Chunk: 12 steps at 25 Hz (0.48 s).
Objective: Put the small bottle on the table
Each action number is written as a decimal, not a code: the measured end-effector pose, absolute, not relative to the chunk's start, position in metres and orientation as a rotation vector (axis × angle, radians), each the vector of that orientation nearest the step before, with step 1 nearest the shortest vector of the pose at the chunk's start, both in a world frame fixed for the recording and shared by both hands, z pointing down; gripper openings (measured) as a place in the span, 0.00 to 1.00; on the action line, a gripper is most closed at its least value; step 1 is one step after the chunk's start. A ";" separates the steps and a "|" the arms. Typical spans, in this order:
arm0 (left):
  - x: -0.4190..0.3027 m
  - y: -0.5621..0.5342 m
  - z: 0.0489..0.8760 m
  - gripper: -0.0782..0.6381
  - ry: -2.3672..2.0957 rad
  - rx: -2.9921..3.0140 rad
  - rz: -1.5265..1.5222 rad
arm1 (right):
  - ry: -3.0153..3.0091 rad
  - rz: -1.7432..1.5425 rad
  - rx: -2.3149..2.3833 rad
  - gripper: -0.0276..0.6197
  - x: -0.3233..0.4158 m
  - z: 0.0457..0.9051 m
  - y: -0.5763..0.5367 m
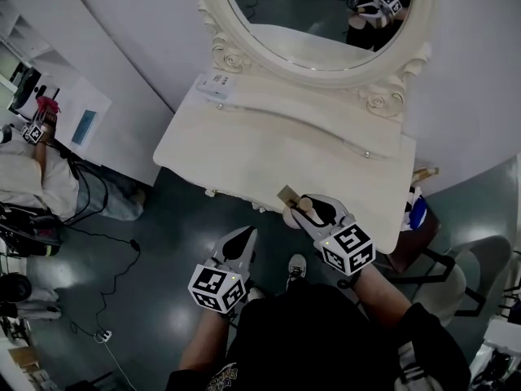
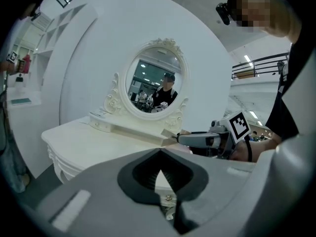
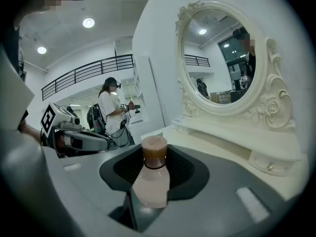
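Observation:
The small bottle (image 3: 151, 180) is pale pink with a brown cap, and my right gripper (image 3: 154, 168) is shut on its body just below the cap. In the head view the right gripper (image 1: 304, 207) holds the bottle (image 1: 304, 204) over the front edge of the white dressing table (image 1: 244, 141). My left gripper (image 1: 243, 236) hangs lower, in front of the table and above the floor, shut with nothing in it. The left gripper view shows the left gripper (image 2: 159, 153) closed, with the right gripper (image 2: 197, 139) to its right by the table (image 2: 84, 142).
An oval mirror (image 1: 317, 23) with a carved frame stands at the back of the table. A small white box (image 1: 216, 84) lies at the back left. A person (image 1: 37, 177) sits at the left among floor cables. A chair (image 1: 435, 279) stands at the right.

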<state>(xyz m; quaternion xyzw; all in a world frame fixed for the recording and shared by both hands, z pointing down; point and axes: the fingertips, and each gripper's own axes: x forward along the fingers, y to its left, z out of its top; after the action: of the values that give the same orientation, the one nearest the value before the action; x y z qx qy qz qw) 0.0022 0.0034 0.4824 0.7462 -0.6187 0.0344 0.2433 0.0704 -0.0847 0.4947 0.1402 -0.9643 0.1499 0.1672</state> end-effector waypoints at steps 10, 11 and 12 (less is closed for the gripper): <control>0.007 -0.014 0.475 0.11 -1.680 2.064 0.125 | -2.753 0.435 0.406 0.30 0.072 0.492 -0.101; 0.007 -0.017 0.475 0.11 -1.675 2.069 0.128 | -2.753 0.437 0.412 0.30 0.072 0.492 -0.103; 0.008 -0.020 0.475 0.11 -1.668 2.076 0.130 | -2.751 0.439 0.420 0.30 0.073 0.493 -0.105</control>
<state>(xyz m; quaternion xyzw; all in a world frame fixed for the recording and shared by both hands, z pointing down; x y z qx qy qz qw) 0.0079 -0.0199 0.4750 0.7568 -0.6080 0.0473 0.2354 0.0732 -0.1046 0.4928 0.1473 -0.9637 0.1537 0.1612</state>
